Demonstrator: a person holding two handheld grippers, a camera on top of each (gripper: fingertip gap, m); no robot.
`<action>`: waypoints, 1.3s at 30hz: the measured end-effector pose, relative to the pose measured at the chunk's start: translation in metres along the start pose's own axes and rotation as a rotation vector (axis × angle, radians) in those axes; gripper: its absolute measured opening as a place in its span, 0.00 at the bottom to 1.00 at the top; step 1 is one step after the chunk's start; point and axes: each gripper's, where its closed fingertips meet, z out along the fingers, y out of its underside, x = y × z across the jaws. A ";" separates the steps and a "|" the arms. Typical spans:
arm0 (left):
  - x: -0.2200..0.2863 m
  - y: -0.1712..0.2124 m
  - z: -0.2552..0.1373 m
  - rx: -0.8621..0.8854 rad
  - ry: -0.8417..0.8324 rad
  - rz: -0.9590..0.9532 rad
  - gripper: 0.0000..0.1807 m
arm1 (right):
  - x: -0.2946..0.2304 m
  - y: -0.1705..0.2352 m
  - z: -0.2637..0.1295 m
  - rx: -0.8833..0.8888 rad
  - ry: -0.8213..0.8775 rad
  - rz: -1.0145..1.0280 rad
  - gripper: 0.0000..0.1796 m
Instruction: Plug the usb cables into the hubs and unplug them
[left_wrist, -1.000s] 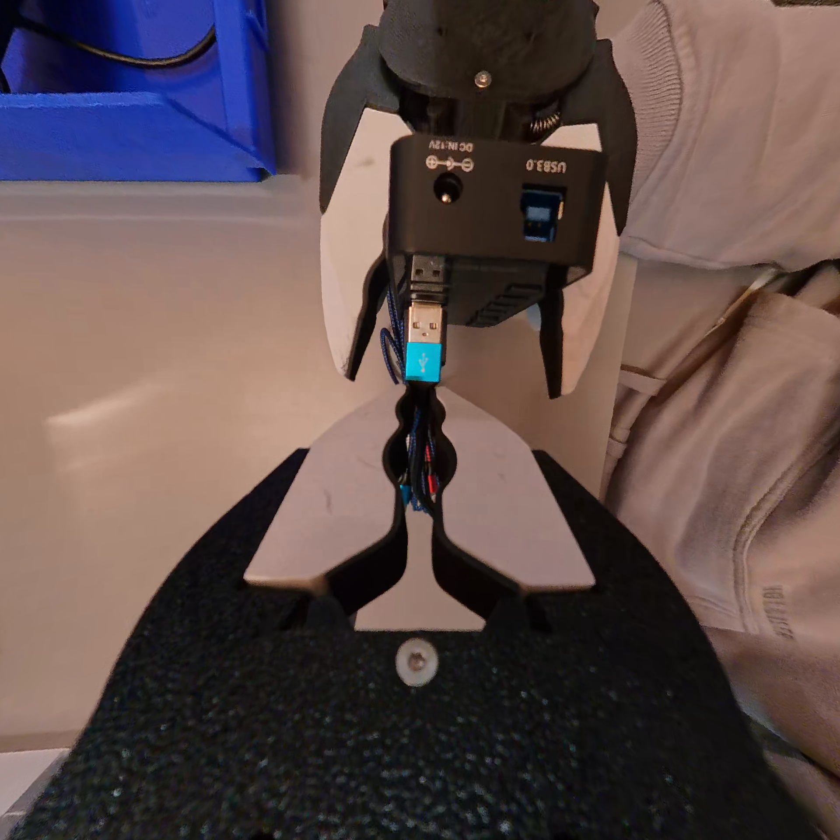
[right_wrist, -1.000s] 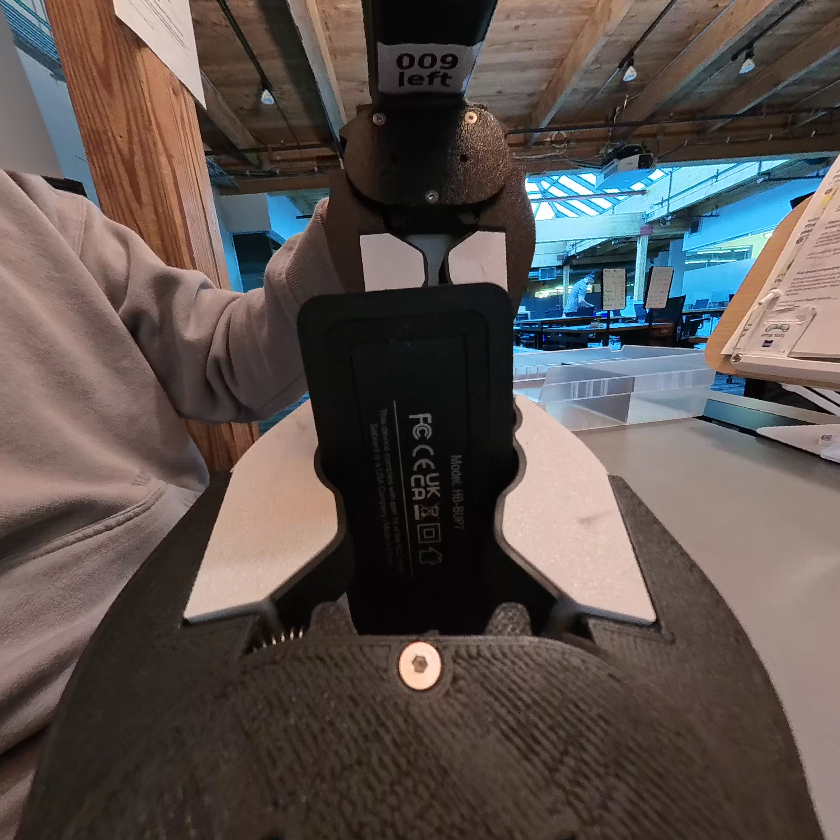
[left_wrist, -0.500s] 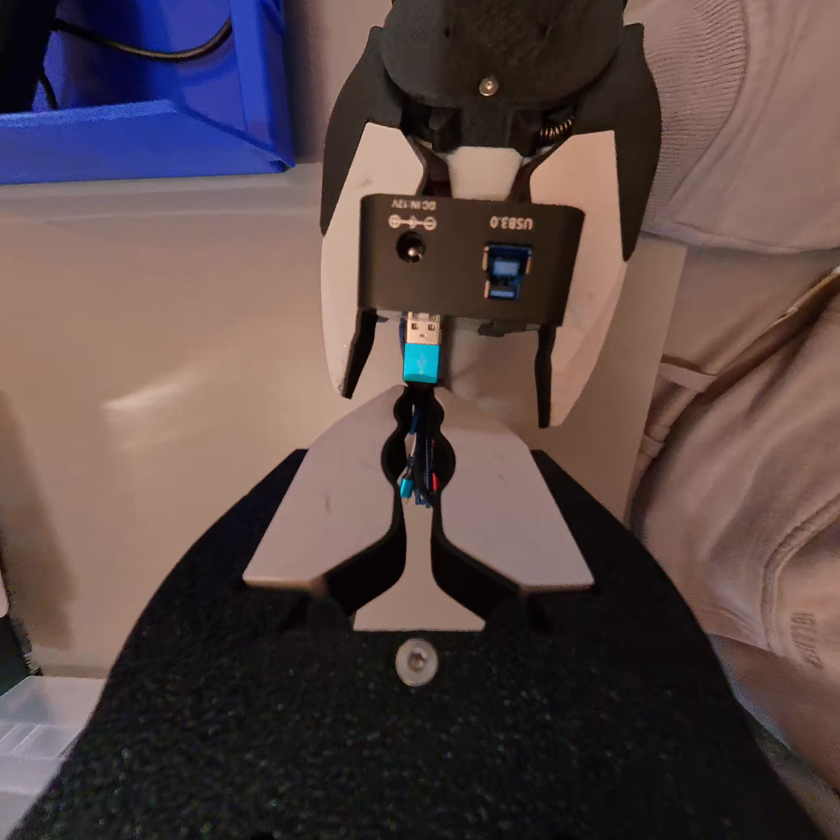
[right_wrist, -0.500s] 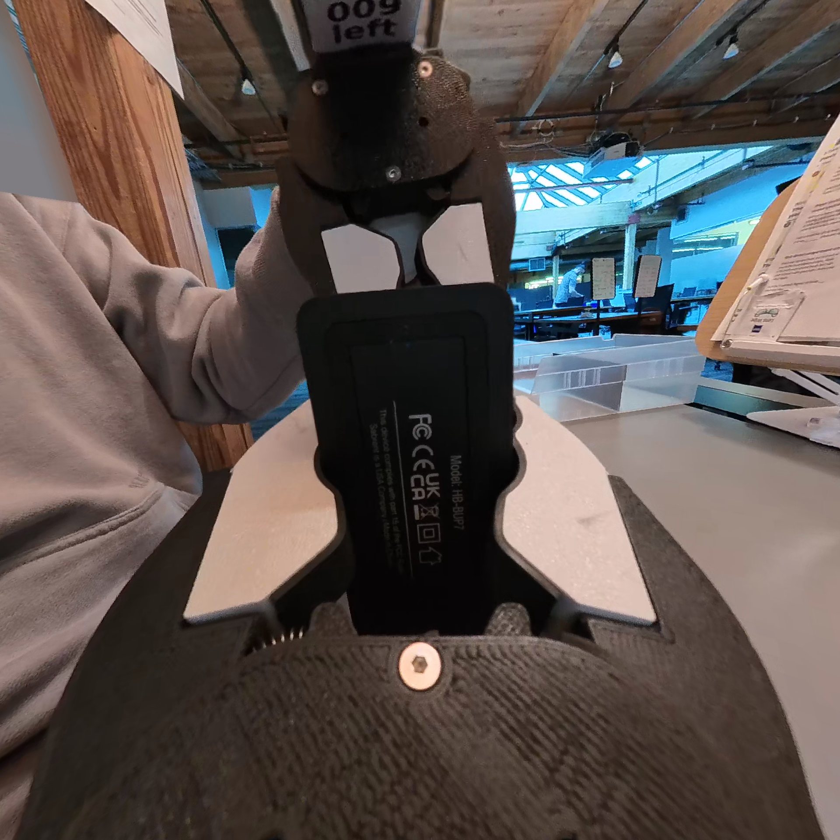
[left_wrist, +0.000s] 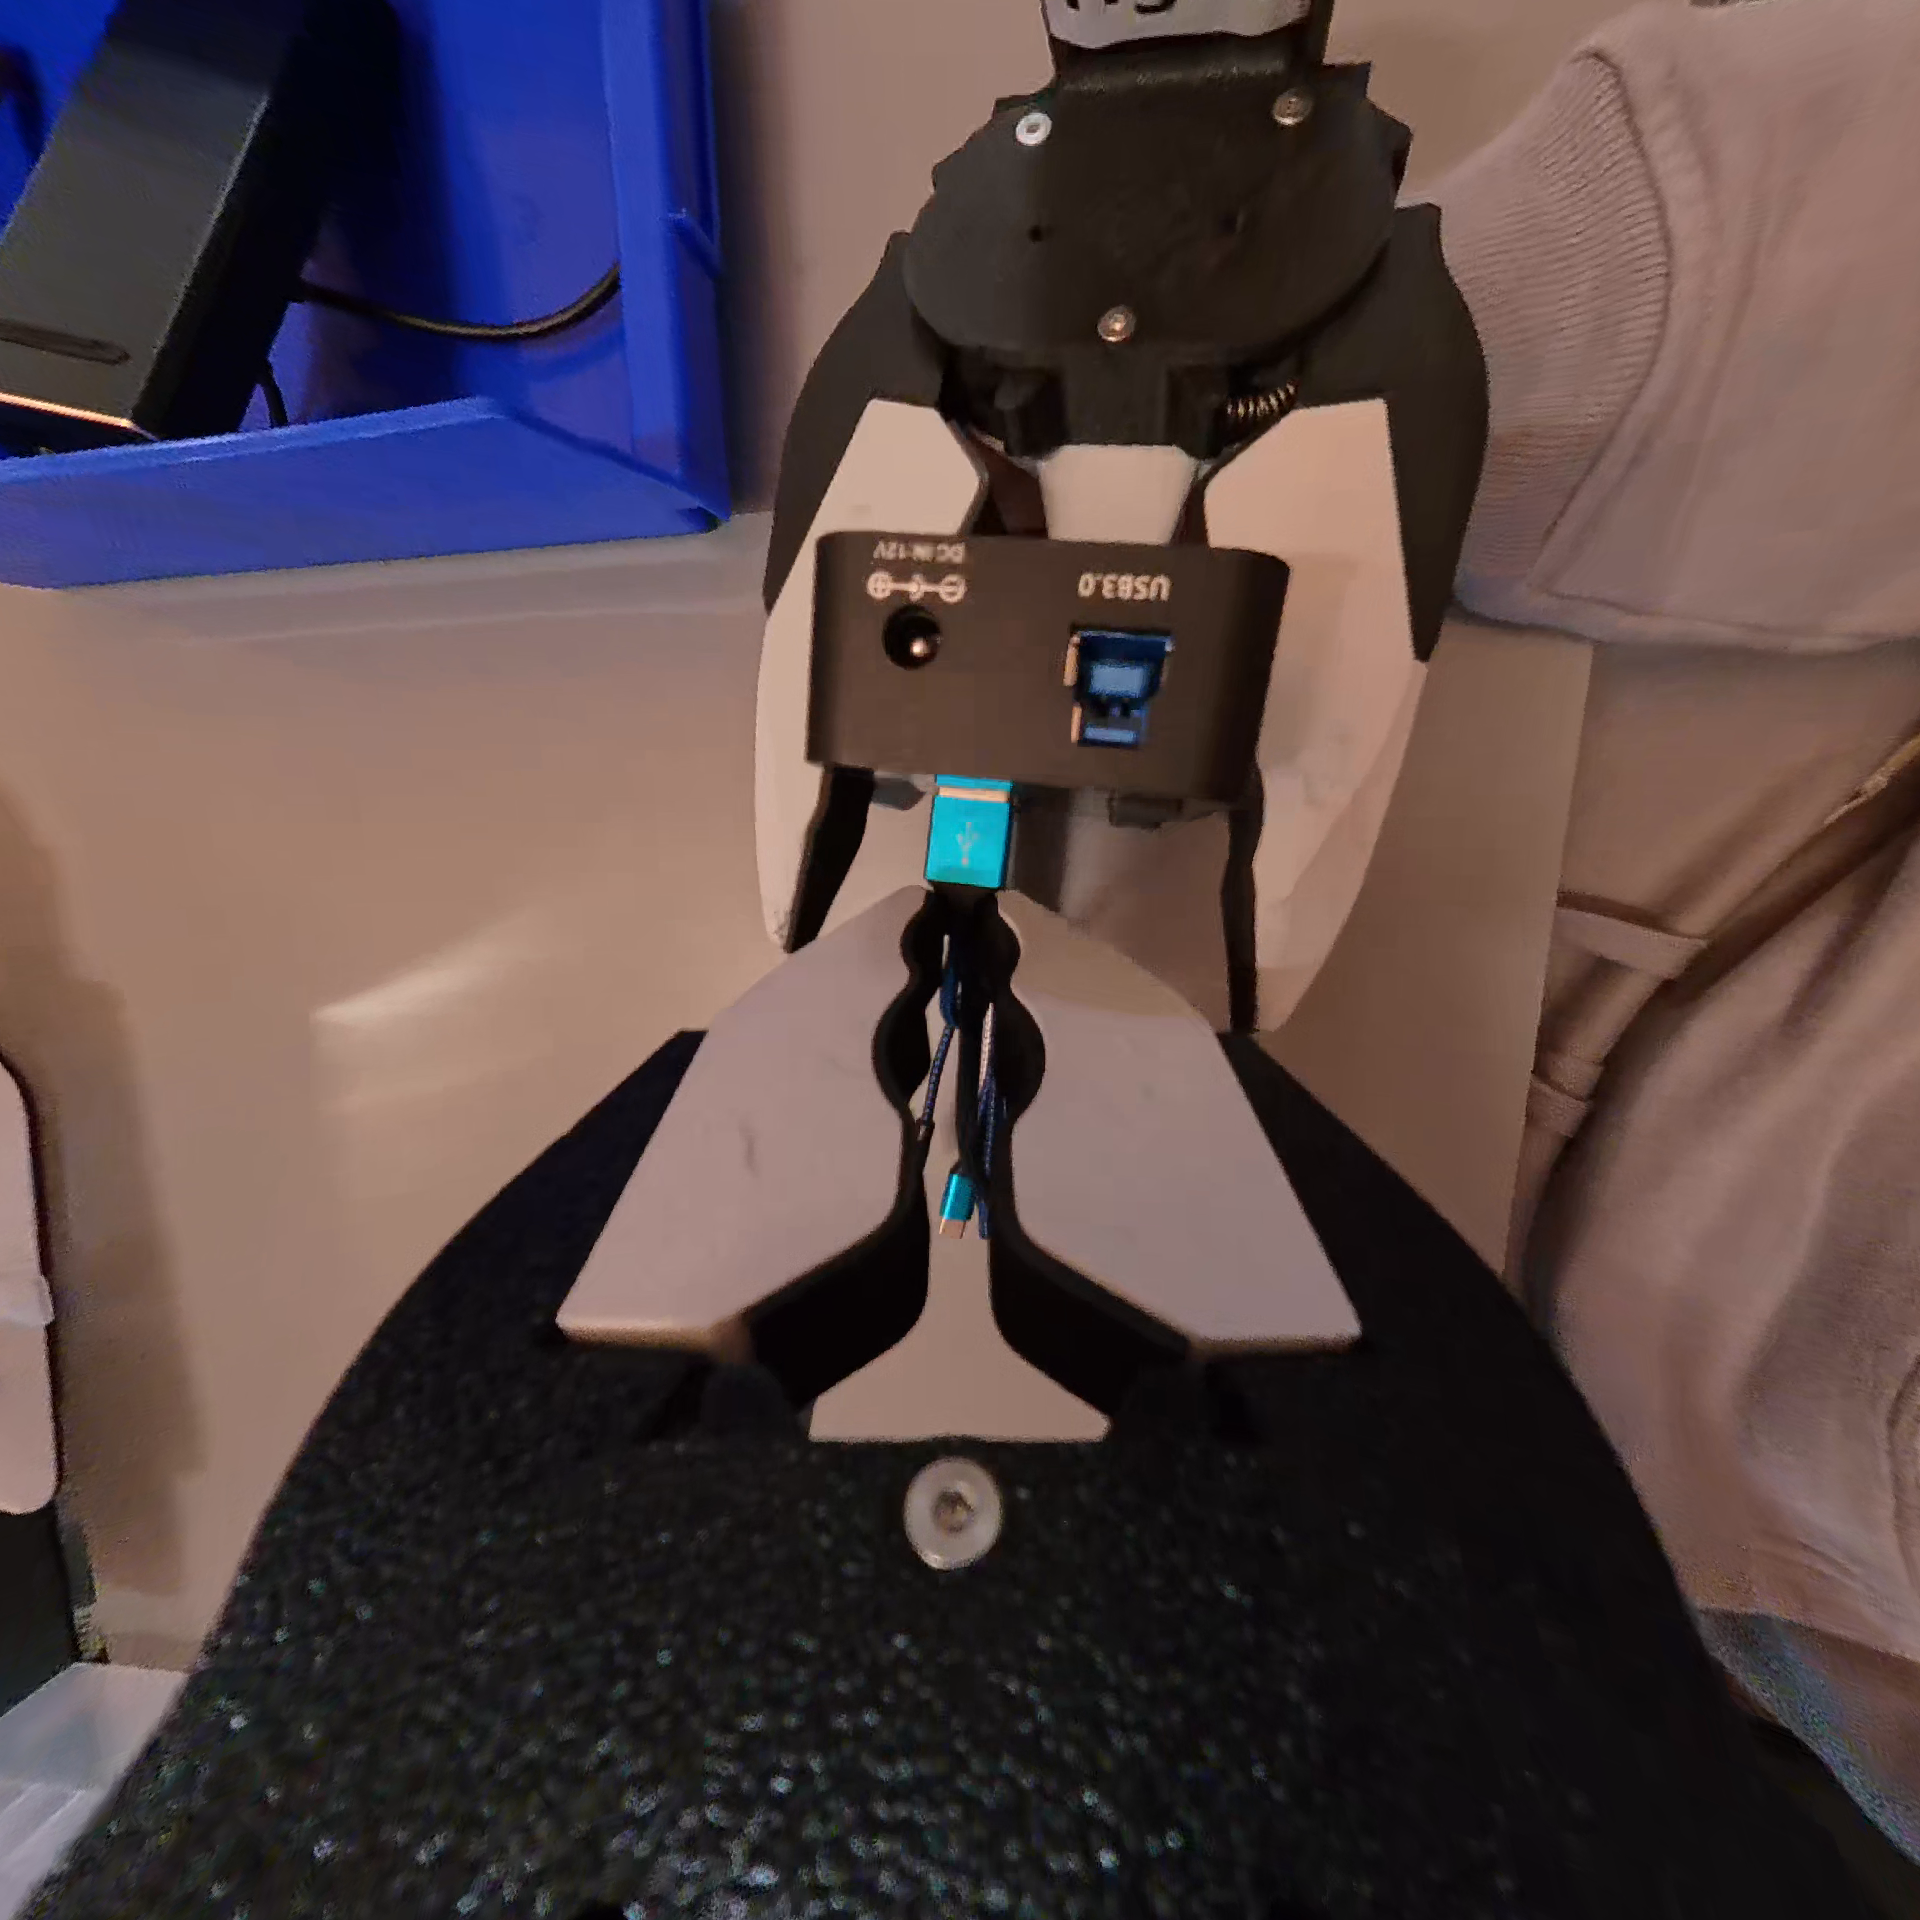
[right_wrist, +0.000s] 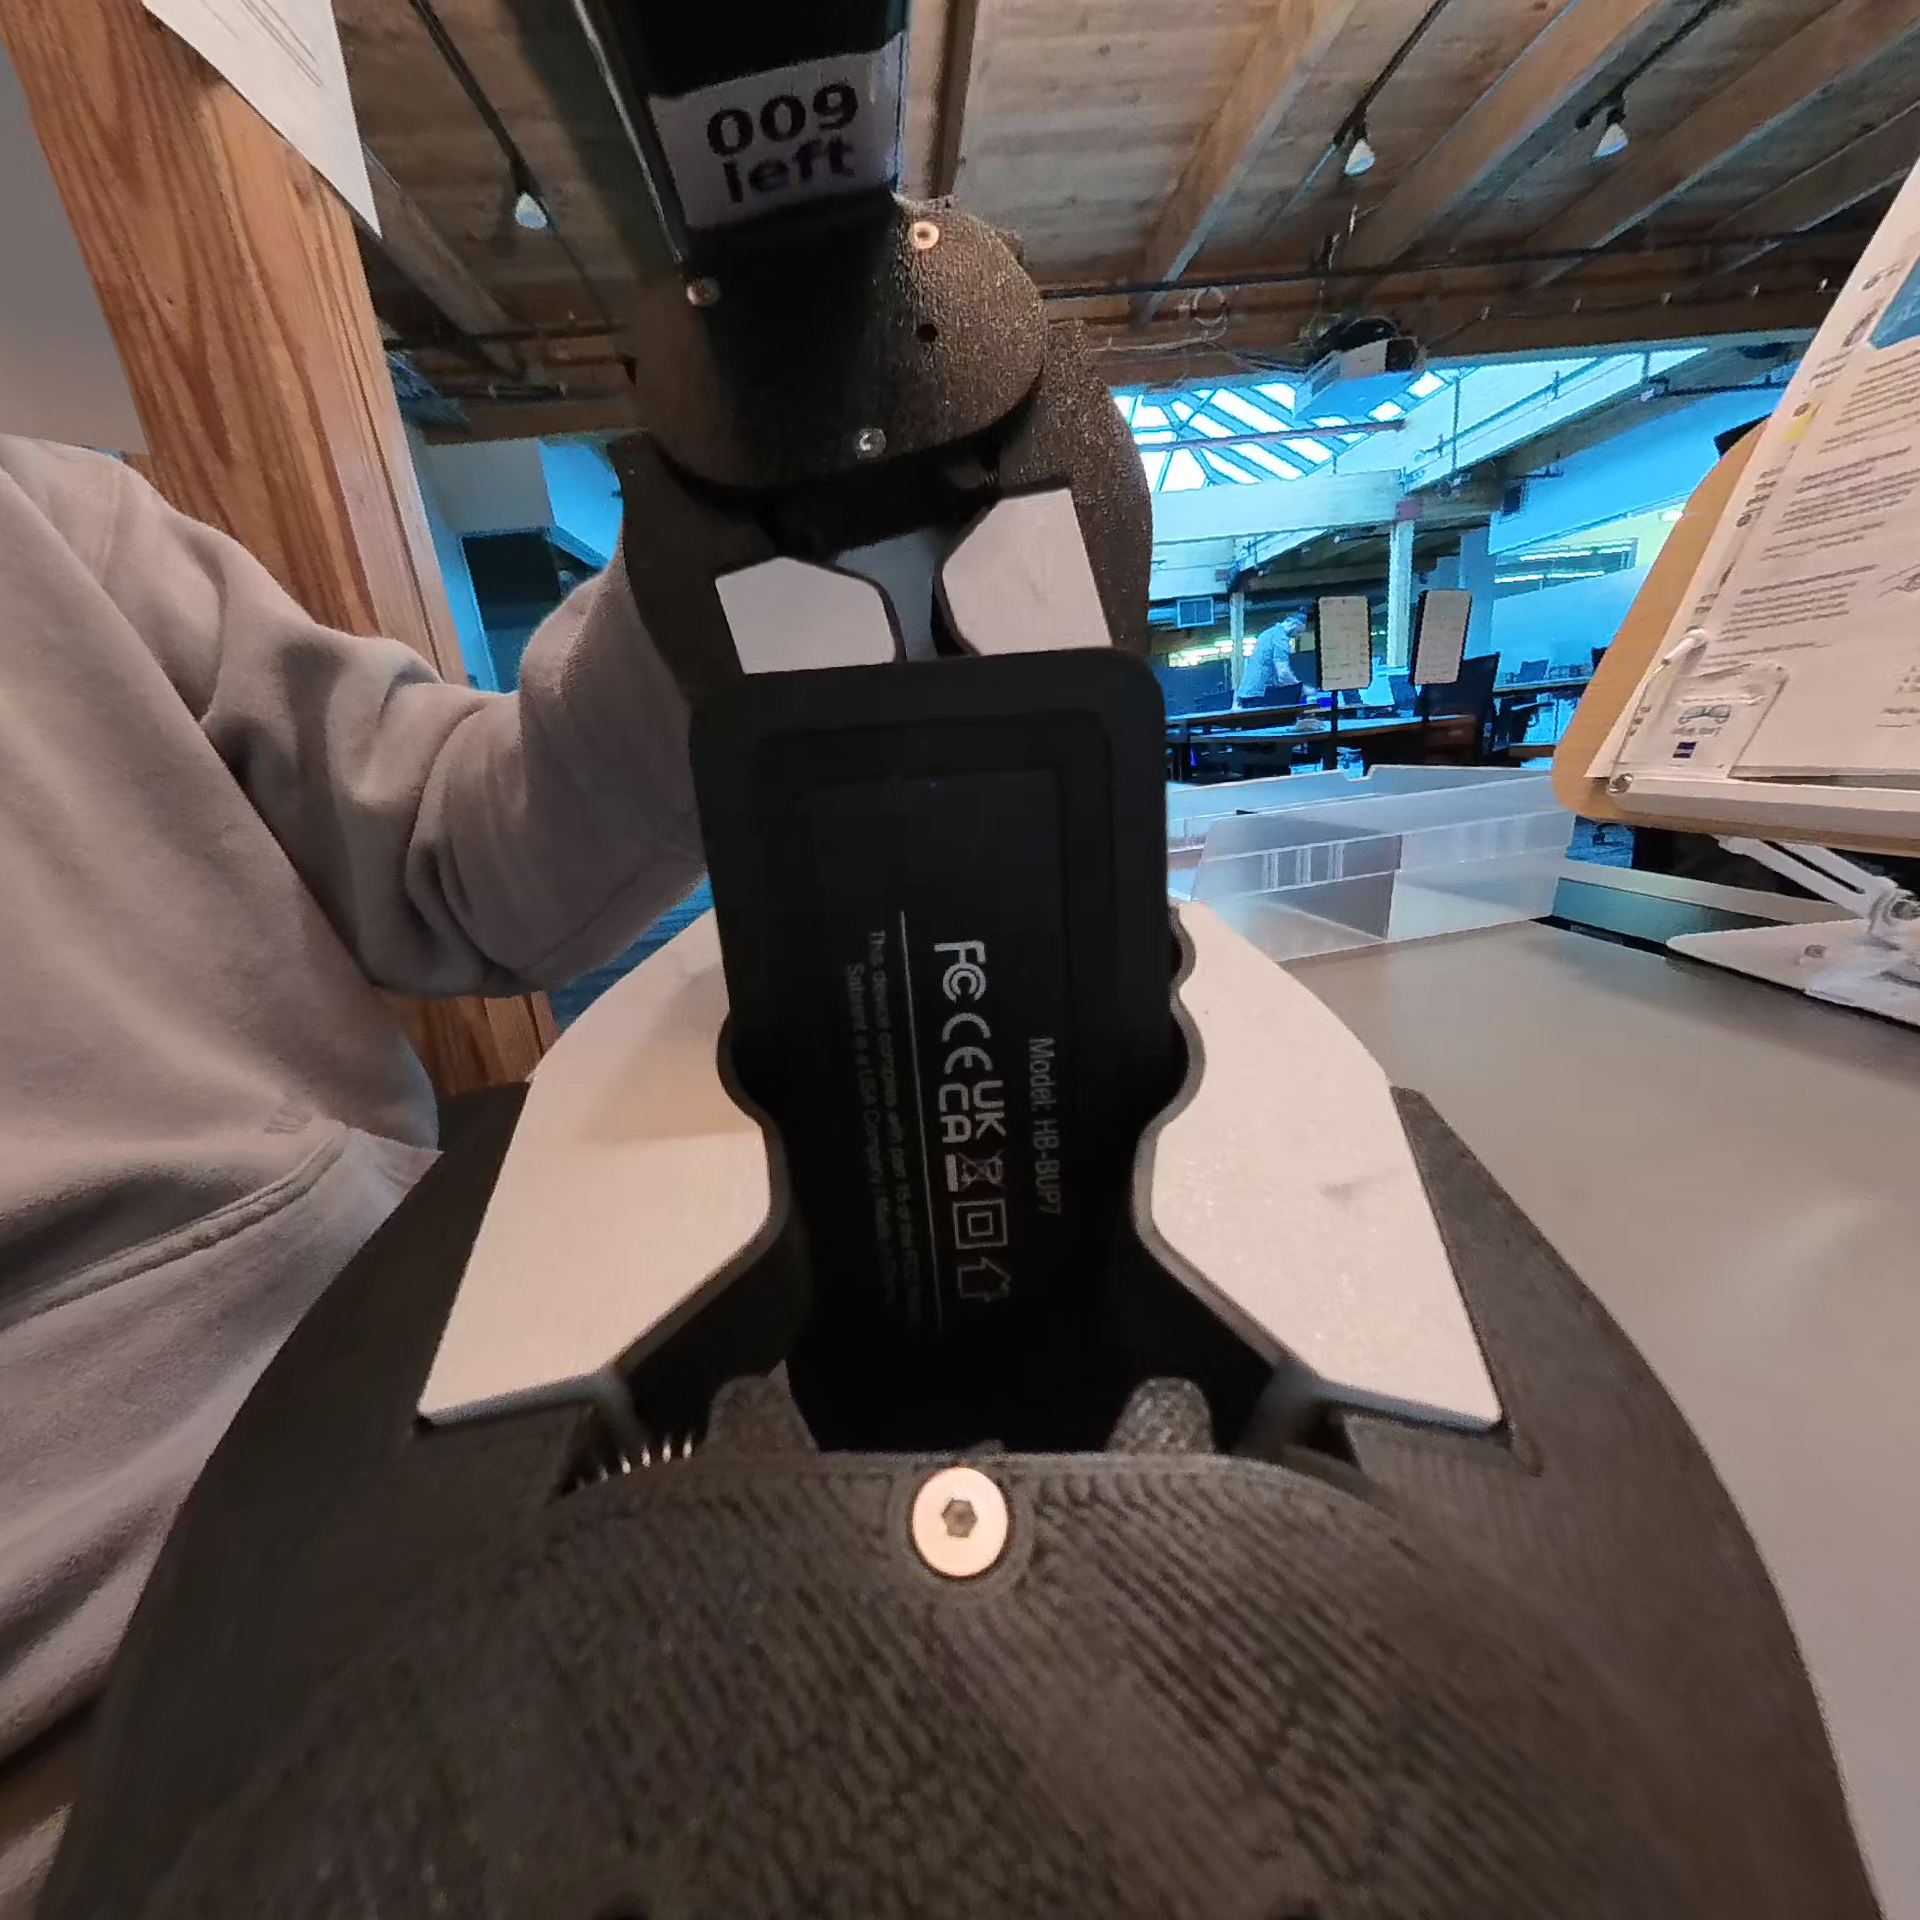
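My right gripper (right_wrist: 940, 935) is shut on a black USB hub (right_wrist: 966, 831) and holds it in the air, its labelled underside toward the right wrist camera. In the left wrist view the hub (left_wrist: 1044, 665) shows its end face with a round power socket and a blue port. My left gripper (left_wrist: 961, 914) is shut on a blue braided USB cable just behind its teal plug (left_wrist: 966, 847). The plug butts against the hub's lower edge and its metal end is hidden. The cable's small teal end (left_wrist: 956, 1205) hangs between my fingers. The left gripper (right_wrist: 914, 613) also shows beyond the hub.
A blue bin (left_wrist: 364, 488) with a black device stands at the back left. The person's grey sleeve (left_wrist: 1714, 416) is at the right. Clear plastic trays (right_wrist: 1371, 862), a document stand (right_wrist: 1766, 623) and a wooden post (right_wrist: 260, 416) surround the grey table (right_wrist: 1610, 1143).
The teal plug was below the hub with its metal end showing. It has moved up to the hub and the metal end is out of sight. The hub has tilted end-on.
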 end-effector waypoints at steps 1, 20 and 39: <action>0.000 0.001 0.000 0.002 -0.003 0.015 0.03 | 0.000 0.000 0.000 0.000 0.001 0.001 0.41; 0.004 0.011 0.010 0.475 0.022 -0.135 0.07 | -0.001 0.002 0.000 -0.016 -0.017 0.011 0.41; 0.002 0.017 0.013 0.495 -0.059 -0.026 0.05 | 0.001 0.010 0.007 -0.077 0.030 -0.022 0.41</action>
